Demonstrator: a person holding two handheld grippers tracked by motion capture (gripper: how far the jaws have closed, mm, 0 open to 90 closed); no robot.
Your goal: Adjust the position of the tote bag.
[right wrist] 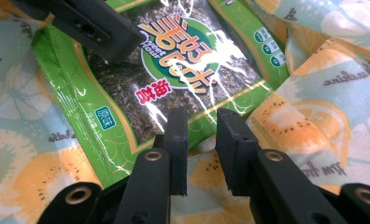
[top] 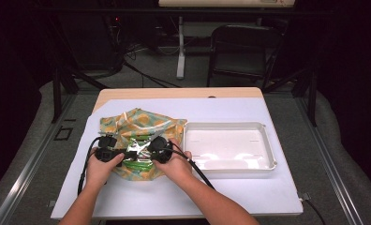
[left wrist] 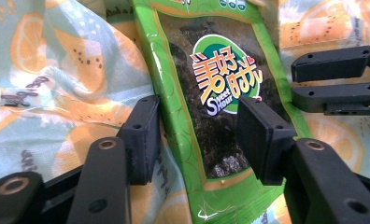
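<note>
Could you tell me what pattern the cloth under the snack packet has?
Orange citrus slices on pale blue cloth, clearest in the left gripper view.

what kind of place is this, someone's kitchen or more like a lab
More like a lab or recording workspace, probably: a small table under a white sheet, dark metal frame legs around it, loose cables on grey carpet, and an office chair behind.

White tray (top: 268, 140) on the table (top: 277, 197), black chair (top: 240, 51) behind
</note>
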